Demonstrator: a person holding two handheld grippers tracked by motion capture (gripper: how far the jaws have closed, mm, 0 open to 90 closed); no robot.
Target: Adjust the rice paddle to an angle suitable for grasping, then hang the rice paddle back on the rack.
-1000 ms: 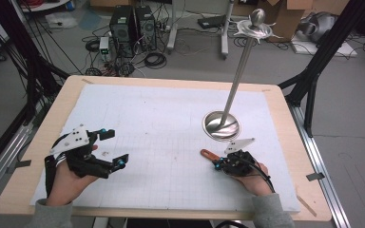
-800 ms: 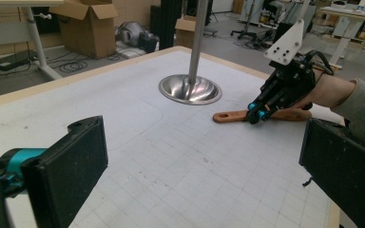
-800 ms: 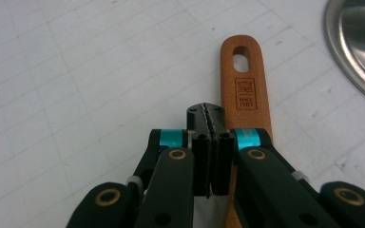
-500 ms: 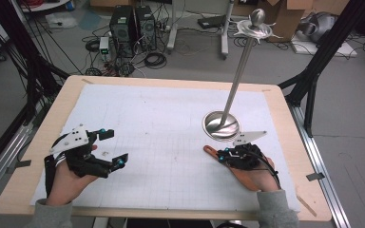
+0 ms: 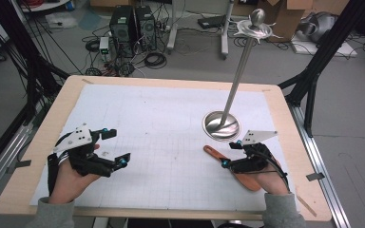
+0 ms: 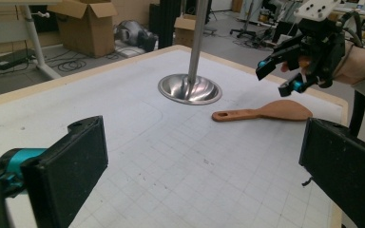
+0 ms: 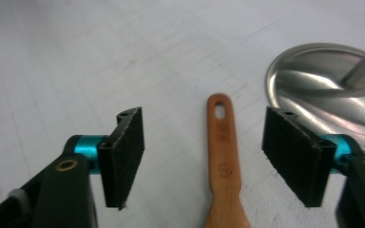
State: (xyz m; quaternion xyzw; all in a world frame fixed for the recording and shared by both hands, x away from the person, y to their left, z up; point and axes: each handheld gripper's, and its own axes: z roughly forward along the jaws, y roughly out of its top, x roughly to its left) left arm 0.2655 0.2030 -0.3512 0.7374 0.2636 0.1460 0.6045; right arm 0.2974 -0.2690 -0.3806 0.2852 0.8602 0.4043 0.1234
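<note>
Your right gripper (image 5: 232, 154) hangs above the handle of the wooden spatula (image 5: 233, 168), its jaws spread wide with nothing between the pads. In the right gripper view the spatula's handle (image 7: 222, 142) runs up the gap between the two black jaws, touching neither, with its hanging hole at the far end. The spatula lies flat on the white gridded mat (image 5: 161, 123), near the front right of the table (image 5: 285, 123); its handle end points toward the table's middle and its blade sits under your right hand (image 5: 271, 183). In the left gripper view the spatula (image 6: 266, 111) lies just beside the round metal base of the stand (image 6: 190, 89), not touching it, and your right gripper (image 6: 278, 76) is held above the blade end, clear of the wood.

The stand (image 5: 221, 124) rises from that base as a slim metal pole, tilted in the high view, to a disc and knob at the top (image 5: 254, 26).

Your left gripper (image 5: 114, 148) rests at the front left of the mat, well apart from the spatula, jaws likewise released and empty. Your left hand (image 5: 69, 178) grips its body from behind.
</note>
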